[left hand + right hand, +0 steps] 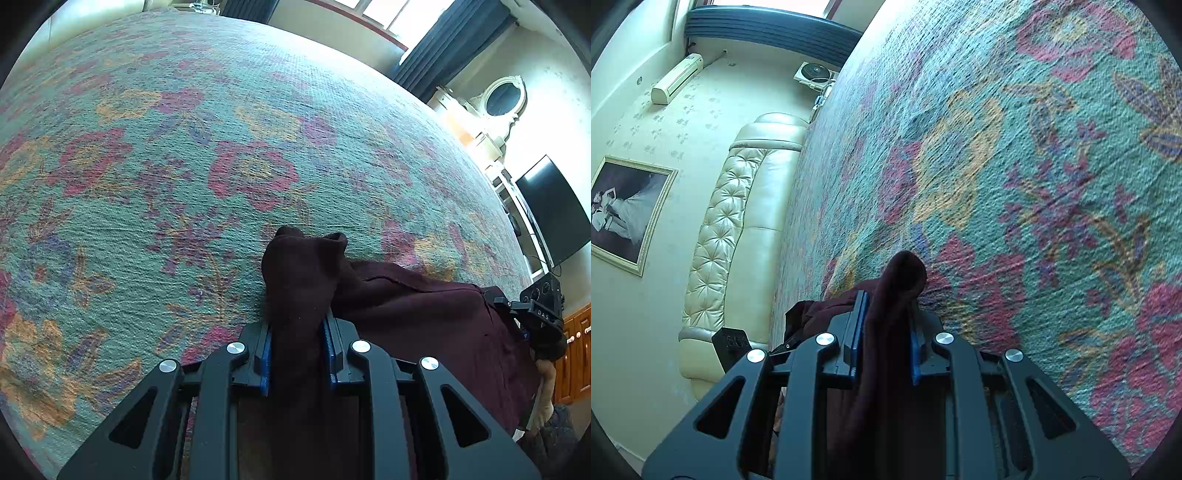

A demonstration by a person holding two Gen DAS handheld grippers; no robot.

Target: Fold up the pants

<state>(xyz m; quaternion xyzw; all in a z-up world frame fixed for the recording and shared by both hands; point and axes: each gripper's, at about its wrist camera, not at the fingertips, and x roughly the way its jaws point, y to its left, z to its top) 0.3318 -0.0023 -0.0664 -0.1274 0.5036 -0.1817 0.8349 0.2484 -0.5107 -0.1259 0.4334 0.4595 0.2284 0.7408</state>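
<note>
Left gripper (pixel 298 354) and right gripper (pixel 884 338) each clamped on a bunched edge of dark maroon pants (pixel 424 314), over floral bedspread (pixel 184 147). Wide bare cover beyond, toward far headboard (pixel 738 206).

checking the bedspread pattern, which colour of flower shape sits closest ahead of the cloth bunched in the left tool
The big pink flower with an orange centre, straight beyond the pants clamped in the left tool. The orange flowers lie farther off.
</note>
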